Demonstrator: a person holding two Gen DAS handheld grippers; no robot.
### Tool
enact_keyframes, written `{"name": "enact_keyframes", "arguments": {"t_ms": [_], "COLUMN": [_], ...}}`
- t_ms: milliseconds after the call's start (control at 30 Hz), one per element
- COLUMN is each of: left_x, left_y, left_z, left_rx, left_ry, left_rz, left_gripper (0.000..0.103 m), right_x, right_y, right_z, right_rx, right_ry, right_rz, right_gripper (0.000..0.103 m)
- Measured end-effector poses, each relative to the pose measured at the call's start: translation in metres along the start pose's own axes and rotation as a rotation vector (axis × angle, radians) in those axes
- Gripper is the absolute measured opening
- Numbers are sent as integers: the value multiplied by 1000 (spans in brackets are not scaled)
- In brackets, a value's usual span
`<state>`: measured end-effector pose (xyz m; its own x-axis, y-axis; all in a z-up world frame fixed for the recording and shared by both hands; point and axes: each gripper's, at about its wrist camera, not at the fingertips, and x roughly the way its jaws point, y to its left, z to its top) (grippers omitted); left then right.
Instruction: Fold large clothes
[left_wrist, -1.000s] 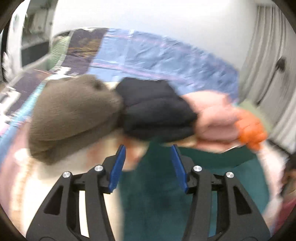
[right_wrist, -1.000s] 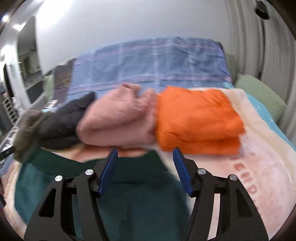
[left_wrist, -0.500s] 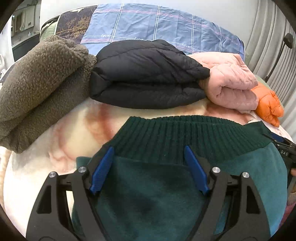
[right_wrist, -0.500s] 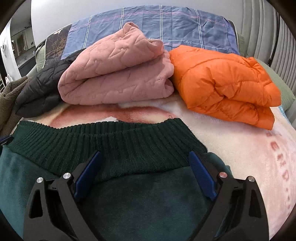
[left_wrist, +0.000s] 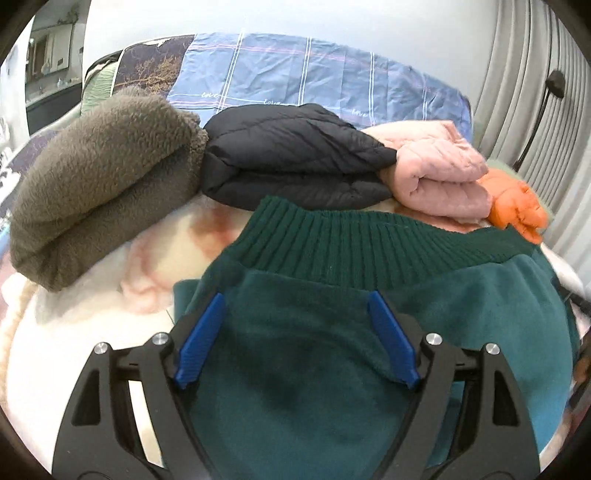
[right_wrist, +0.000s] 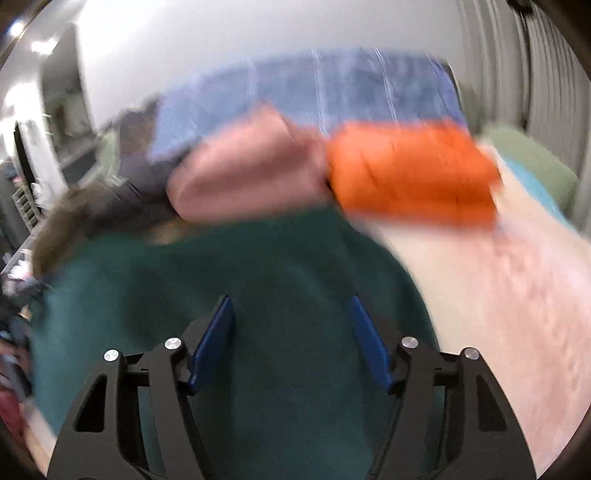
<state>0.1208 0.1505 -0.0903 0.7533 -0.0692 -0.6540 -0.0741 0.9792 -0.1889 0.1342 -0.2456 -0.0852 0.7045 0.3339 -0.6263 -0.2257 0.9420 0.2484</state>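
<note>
Four folded garments lay in a row along the far side of the bed (left_wrist: 74, 317): a brown fleece (left_wrist: 99, 184), a black jacket (left_wrist: 291, 155), a pink quilted piece (left_wrist: 439, 173) and an orange jacket (right_wrist: 410, 173). The green sweater (left_wrist: 332, 350) lay nearer, ribbed hem toward that row, apparently partly folded. The left gripper (left_wrist: 295, 336) had just opened wide over it, gripping nothing. The right gripper (right_wrist: 291, 339), blurred, had just been narrowing, the sweater below its parted jaws, not visibly pinched

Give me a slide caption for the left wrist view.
Open left gripper over a green sweater, four folded garments behind.
</note>
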Motion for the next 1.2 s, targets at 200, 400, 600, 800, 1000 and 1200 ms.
{"name": "enact_keyframes", "arguments": {"t_ms": [200, 400, 600, 800, 1000, 1200], "left_x": [2, -30, -80, -32, -9, -14], "left_y": [-3, -14, -124, -228, -211, -216], "left_z": [2, -4, 4, -42, -52, -61], "left_rx": [6, -9, 271, 583, 487, 488], "left_ry": [4, -16, -83, 52, 81, 71], "left_rz": [21, 60, -195, -149, -199, -165], "left_gripper": [85, 82, 85, 89, 96, 96], "right_x": [-30, -100, -122, -116, -97, -104], "right_y": [-4, -63, -110, -96, -80, -86], "right_z": [11, -13, -54, -67, -83, -77], "right_rx": [34, 171, 324, 312, 316, 326], "right_ry": [-8, -64, 6, 42, 87, 91], "right_rz": [5, -42, 44, 201, 199, 127], "right_gripper": [67, 60, 25, 59, 34, 20]}}
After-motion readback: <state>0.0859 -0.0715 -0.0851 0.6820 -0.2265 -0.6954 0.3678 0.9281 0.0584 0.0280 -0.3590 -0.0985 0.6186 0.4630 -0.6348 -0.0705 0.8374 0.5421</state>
